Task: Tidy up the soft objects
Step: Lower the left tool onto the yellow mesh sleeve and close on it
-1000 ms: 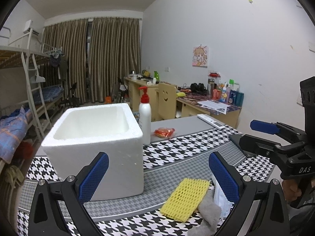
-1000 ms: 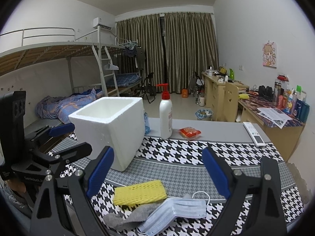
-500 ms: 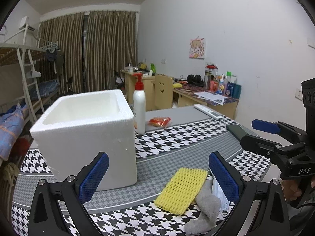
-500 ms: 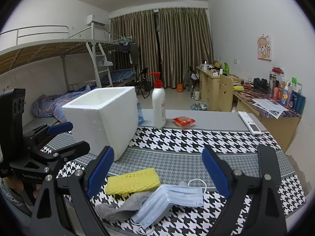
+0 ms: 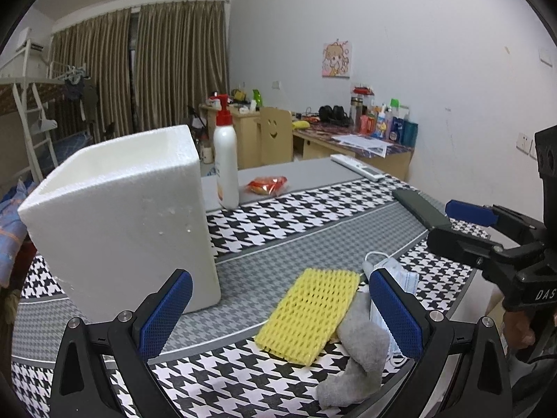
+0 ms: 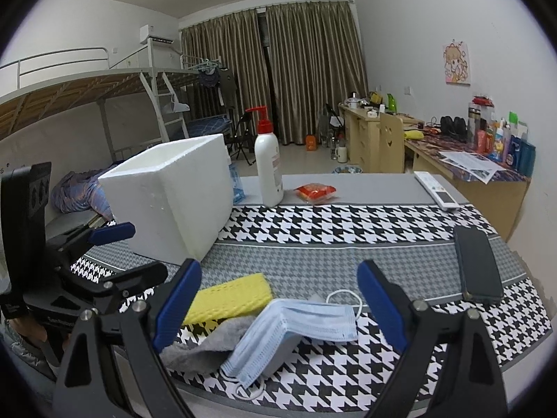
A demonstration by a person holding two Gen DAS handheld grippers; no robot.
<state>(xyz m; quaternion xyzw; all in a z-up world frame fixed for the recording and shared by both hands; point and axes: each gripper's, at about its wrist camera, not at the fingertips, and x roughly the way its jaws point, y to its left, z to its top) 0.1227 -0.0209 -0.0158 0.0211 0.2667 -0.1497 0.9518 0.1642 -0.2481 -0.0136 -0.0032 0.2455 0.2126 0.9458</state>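
1. left hand-held gripper [image 5: 278, 308]: jaws spread wide, nothing between them; it hangs low over the near edge of the bench [image 5: 313, 240], aimed between the box and the pile, which reads as a lining-up before a first pick.
2. right hand-held gripper [image 6: 278, 296]: also wide open and empty; it points at the mask, its blue pads either side of the pile but apart from it.
3. yellow foam net [image 5: 310, 315]: lies flat on the grey stripe of the cloth, just right of the box; its right edge touches the grey cloth piece.
4. grey cloth piece [image 5: 358, 358]: crumpled at the near edge, partly under the mask and against the net; likely a sock, though i cannot tell for sure.
5. blue face mask [image 6: 292, 334]: folded, resting on the grey piece, one ear loop trailing behind it; nearest of the three to the right hand-held gripper.
6. white foam box [image 5: 118, 219]: open-topped, upright, left of the pile; judged the intended container, since all three soft items sit outside it and none is yet stowed.
7. bystanders, hard goods set back from the pile: pump bottle [image 6: 268, 170], red snack packet [image 6: 315, 193], remote [image 6: 437, 190], phone [image 6: 478, 266].
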